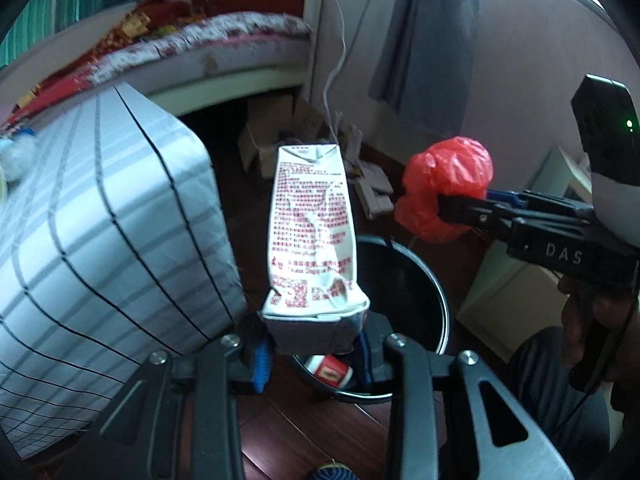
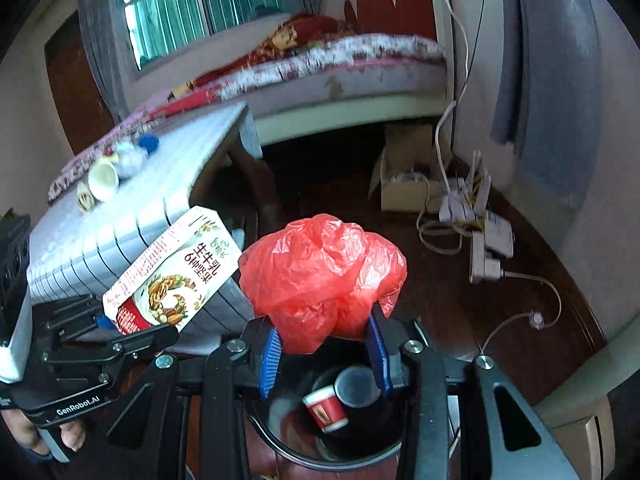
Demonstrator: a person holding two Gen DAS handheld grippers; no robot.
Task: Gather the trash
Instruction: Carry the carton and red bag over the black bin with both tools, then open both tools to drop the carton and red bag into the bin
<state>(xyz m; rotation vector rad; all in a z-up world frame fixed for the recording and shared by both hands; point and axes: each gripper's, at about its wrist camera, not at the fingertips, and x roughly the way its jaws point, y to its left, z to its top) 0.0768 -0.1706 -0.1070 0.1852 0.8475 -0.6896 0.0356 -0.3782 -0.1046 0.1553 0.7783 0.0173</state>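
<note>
My left gripper [image 1: 314, 354] is shut on the base of a crumpled white milk carton [image 1: 310, 232] with red print, which stands up over a black trash bin [image 1: 424, 292]. From the right wrist view the same carton [image 2: 172, 272] slants out of the left gripper [image 2: 132, 332] at the left. My right gripper [image 2: 324, 344] is shut on a bunched red plastic bag [image 2: 324, 272], held above the bin [image 2: 280, 440]. The left wrist view shows that bag [image 1: 448, 188] at the right gripper's tip [image 1: 444, 208]. A red paper cup [image 2: 324, 408] lies inside the bin.
A table with a grey striped cloth [image 1: 100, 240] stands left of the bin, with cups [image 2: 104, 178] on it. A bed [image 2: 340, 72] lies behind. A cardboard box [image 2: 404, 184] and power strips with cables [image 2: 484, 240] sit on the dark wood floor.
</note>
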